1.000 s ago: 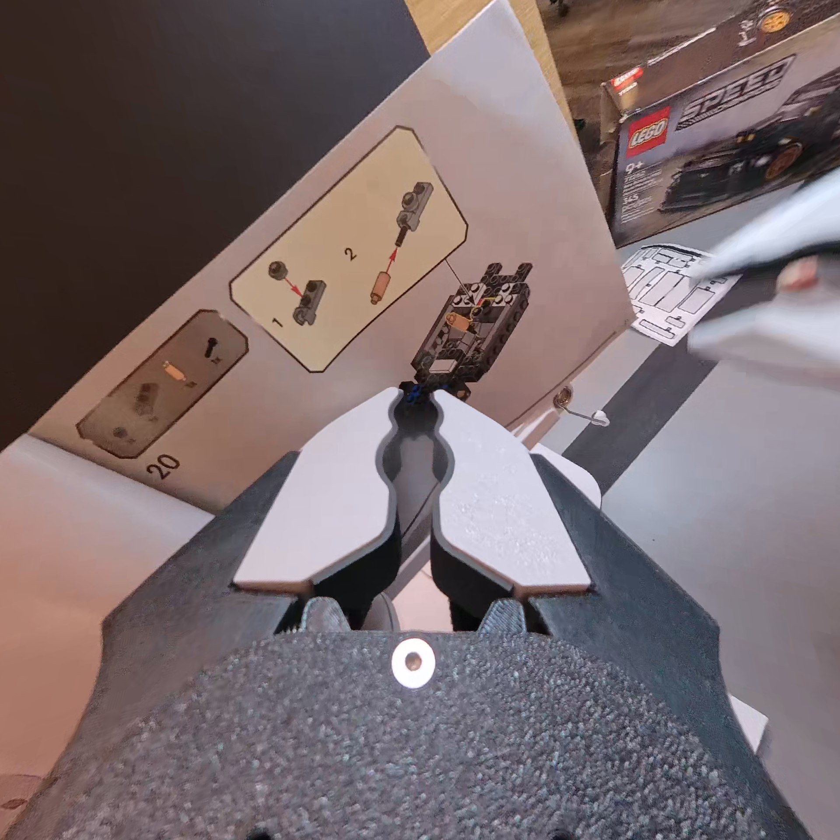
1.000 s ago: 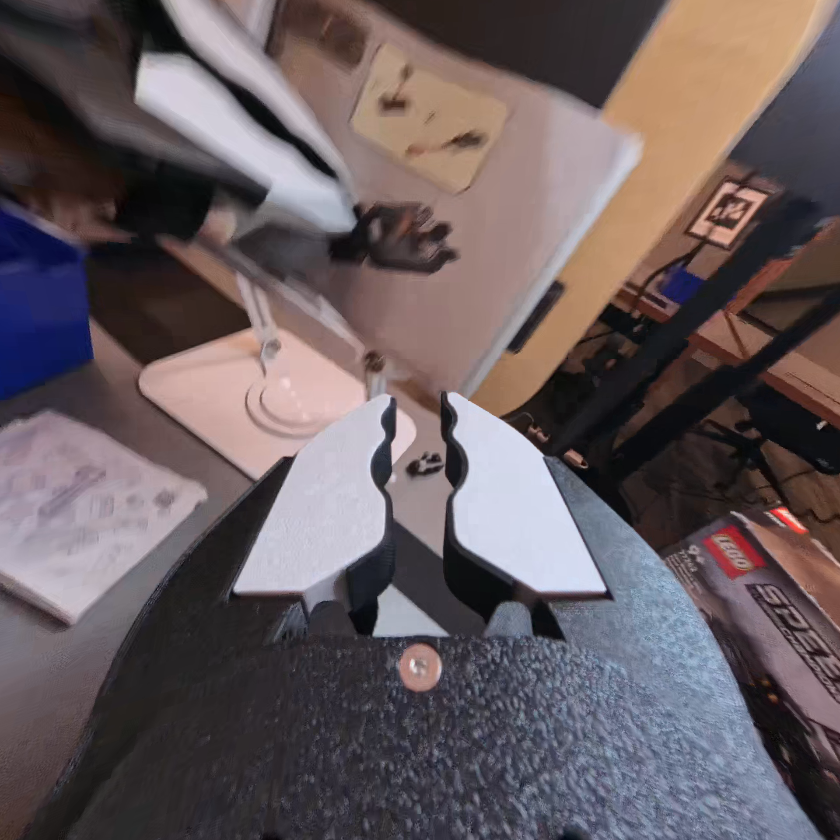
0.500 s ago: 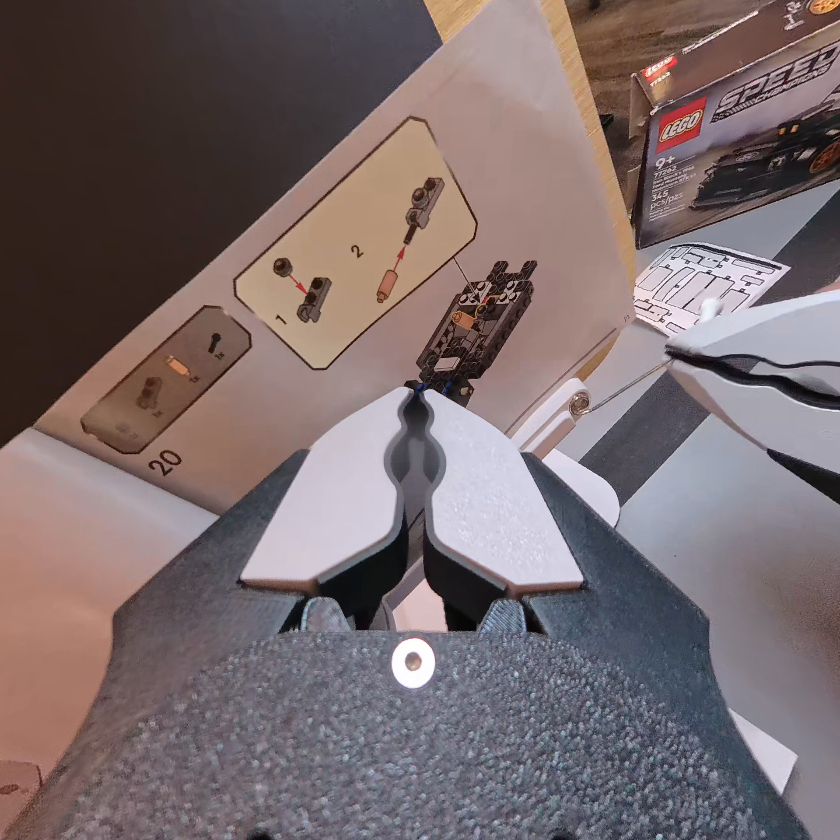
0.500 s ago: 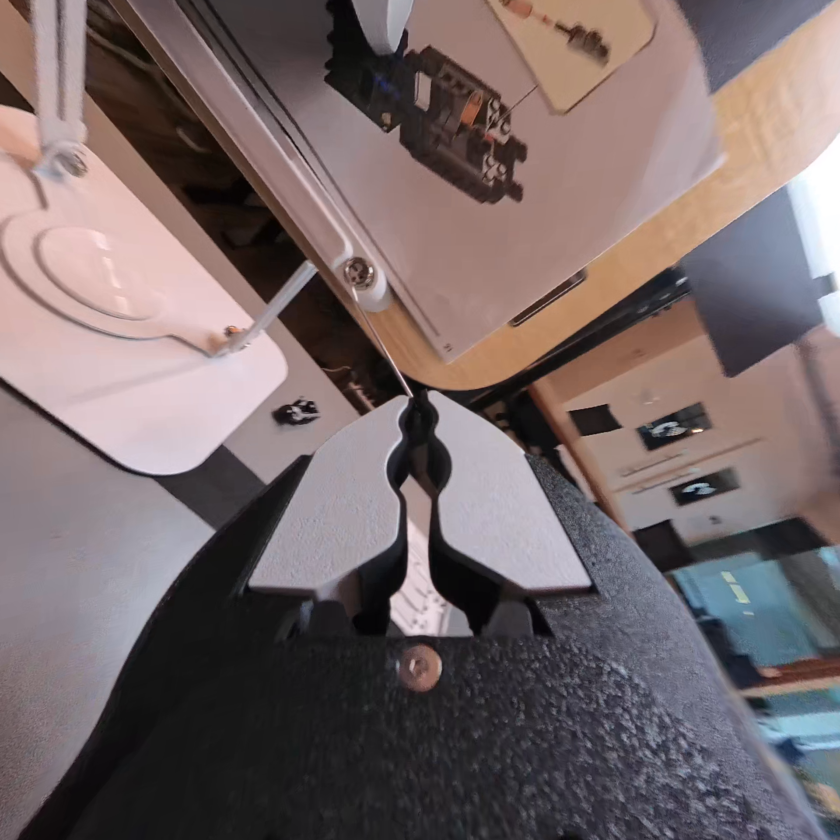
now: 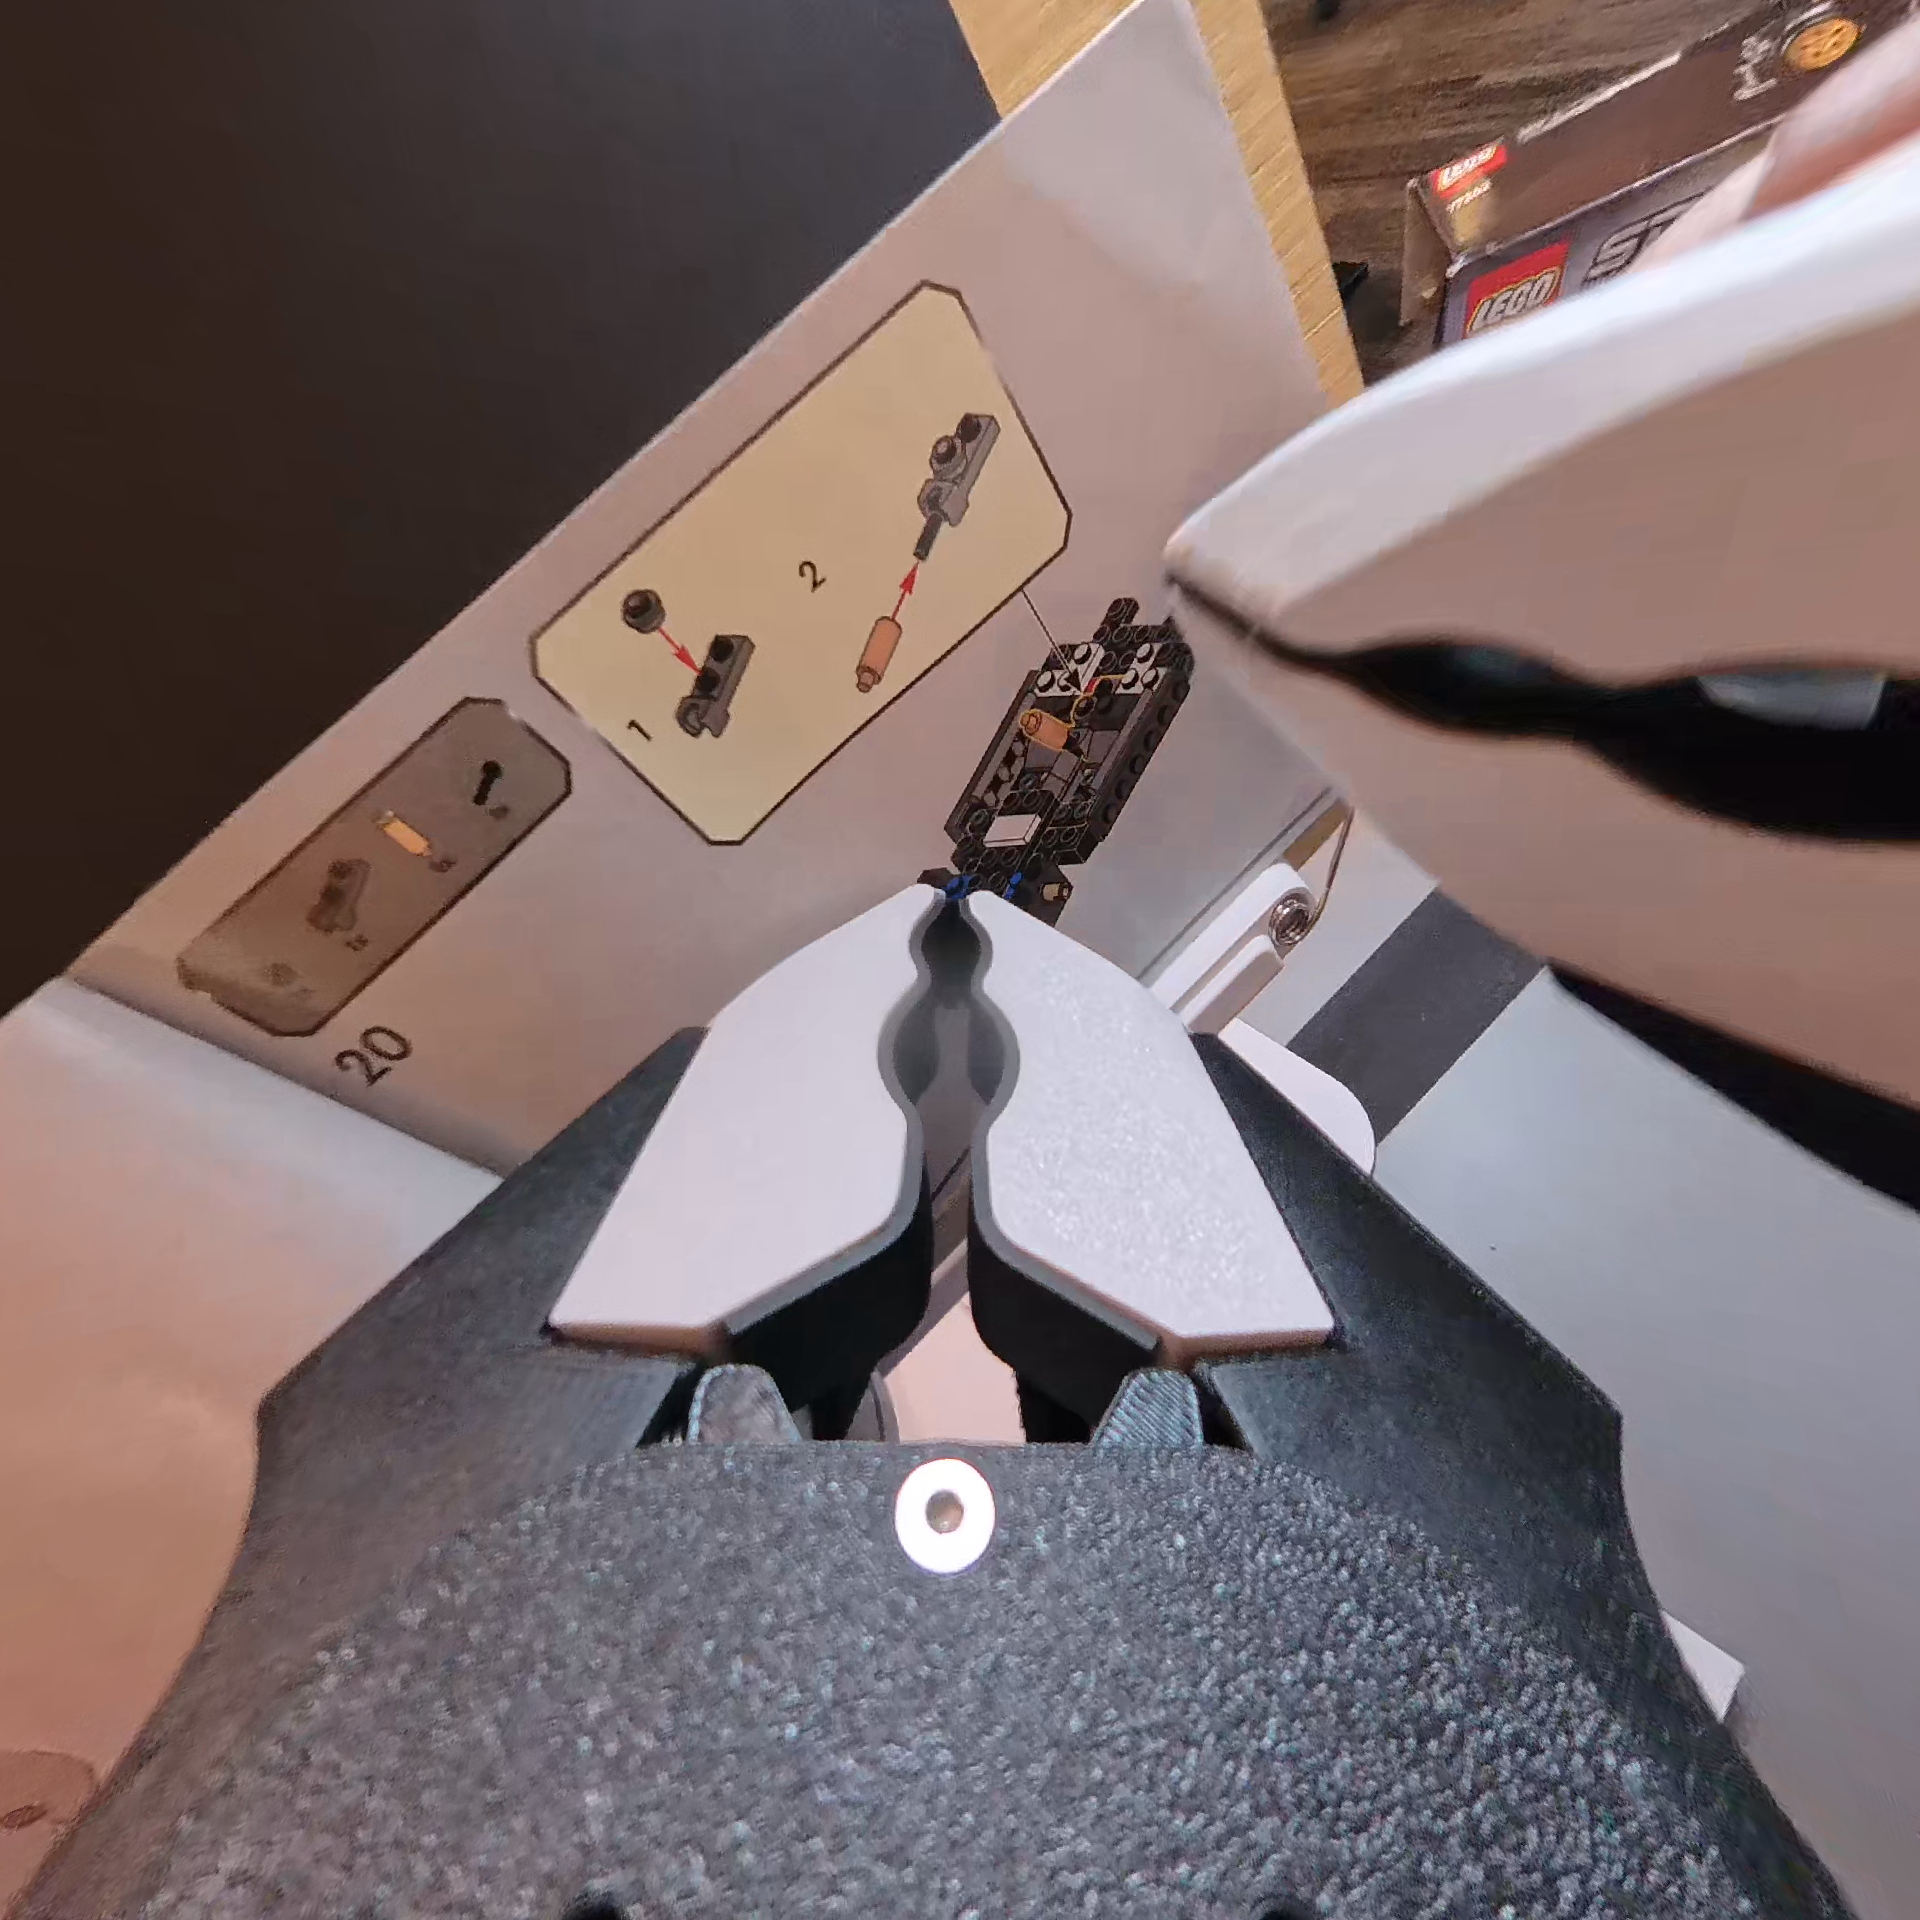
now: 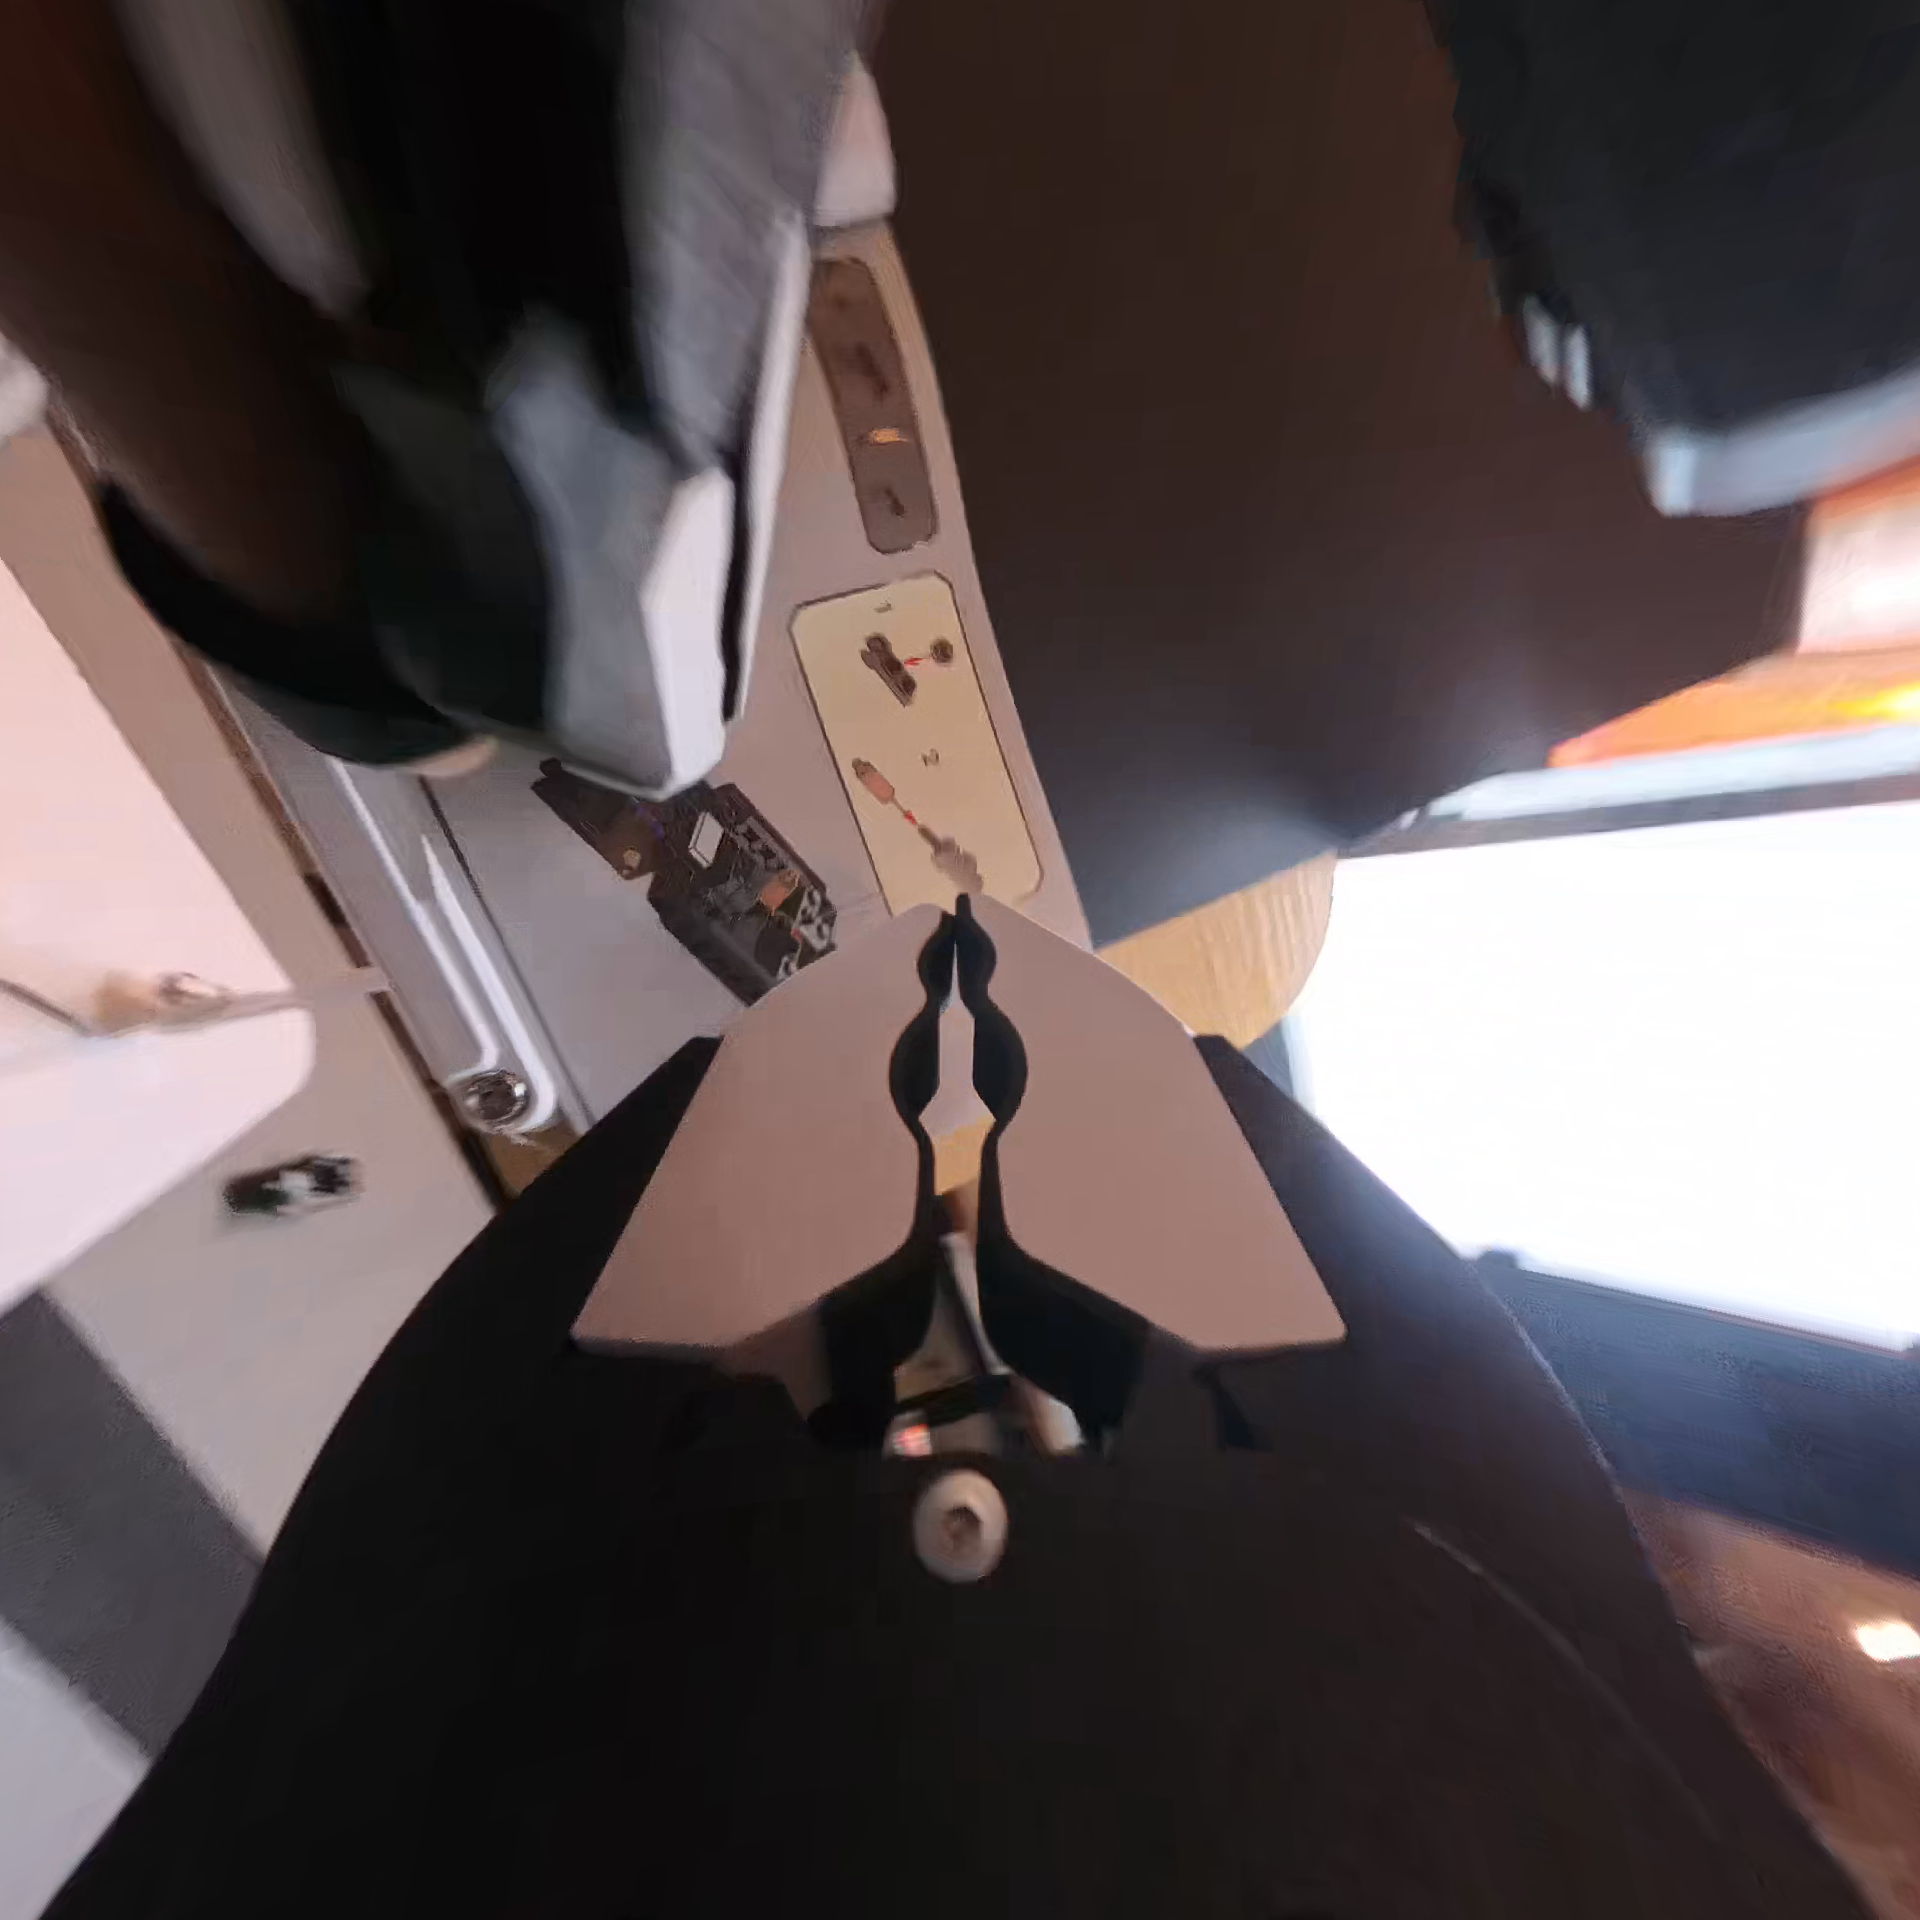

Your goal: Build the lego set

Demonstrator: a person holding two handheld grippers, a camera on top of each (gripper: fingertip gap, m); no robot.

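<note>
An open instruction page [image 5: 1122, 312] stands tilted on a white book stand [image 5: 1236, 961]. It shows a printed black model [image 5: 1070, 748] and a cream step box. My left gripper [image 5: 951, 902] is shut, its tips right at the lower end of that printed model. A black and blue bit at the tips cannot be told from the print. It shows blurred in the right wrist view [image 6: 686, 758]. My right gripper [image 6: 961, 906] is shut and close to the page near the cream box. It looms large in the left wrist view [image 5: 1179, 587]. The stand's thin wire page holder [image 5: 1340, 842] rises from a screw [image 5: 1288, 920].
A toy-set box with a black car picture [image 5: 1507, 281] lies at the back right. The stand's white base [image 6: 104, 1091] rests on the grey table, with a small black piece [image 6: 291, 1184] beside it. A wooden panel [image 6: 1226, 966] and a dark wall stand behind the page. There is about 7 cm between the tips of the two grippers. About 20 cm separates my left fingertips from the small black piece [image 6: 291, 1184].
My right gripper, shut on the wire page holder half a second ago, has swung up and across the page and rolled over. My left gripper has stayed shut at the printed model.
</note>
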